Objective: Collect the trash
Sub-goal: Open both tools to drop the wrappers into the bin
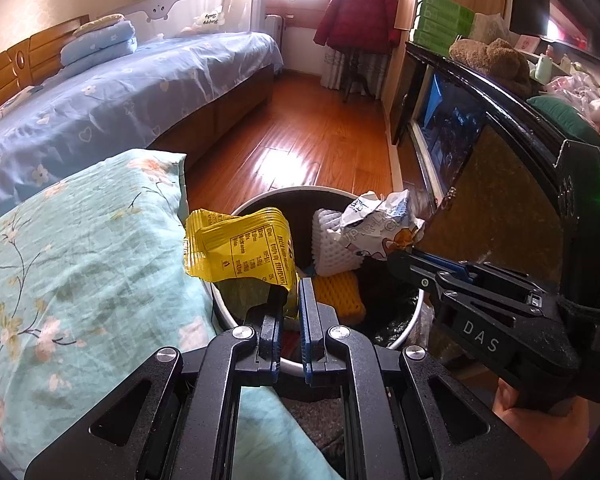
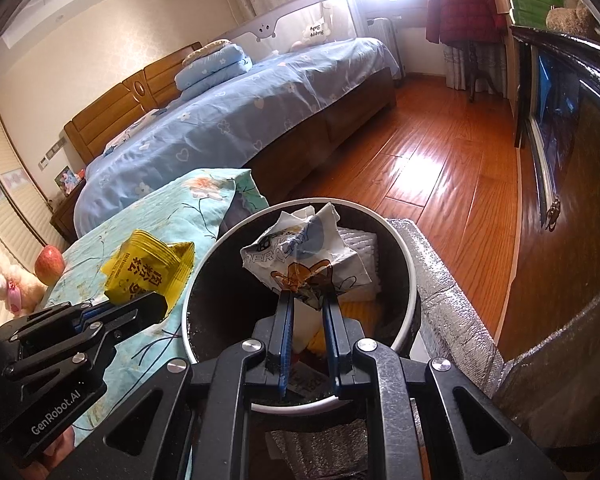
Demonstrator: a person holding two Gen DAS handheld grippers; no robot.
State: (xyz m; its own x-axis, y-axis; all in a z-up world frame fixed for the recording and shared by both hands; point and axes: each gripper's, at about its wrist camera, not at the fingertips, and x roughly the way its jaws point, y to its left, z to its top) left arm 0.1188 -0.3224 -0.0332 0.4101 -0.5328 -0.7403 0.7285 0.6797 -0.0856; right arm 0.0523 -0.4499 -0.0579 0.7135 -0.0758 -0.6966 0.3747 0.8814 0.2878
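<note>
My left gripper (image 1: 291,294) is shut on a crumpled yellow snack wrapper (image 1: 240,250), which hangs over the near left rim of the round white-rimmed bin (image 1: 256,200). From the right wrist, that wrapper (image 2: 150,276) still lies partly above the floral cover. My right gripper (image 2: 309,300) is shut on a crumpled white cartoon wrapper (image 2: 300,256), held over the middle of the bin (image 2: 412,272); in the left wrist view this wrapper (image 1: 380,228) sits at the right gripper's tip. Inside the bin lie white foam netting (image 1: 332,252) and yellow foam netting (image 1: 340,292).
A teal floral cover (image 1: 80,272) spreads left of the bin, with an apple (image 2: 49,266) and a plush toy (image 2: 8,284) on it. A blue-sheeted bed (image 2: 240,120) stands behind. Dark cabinet (image 1: 480,152) to the right, silver insulated bag (image 2: 448,280) beside the bin, wooden floor (image 2: 440,168) beyond.
</note>
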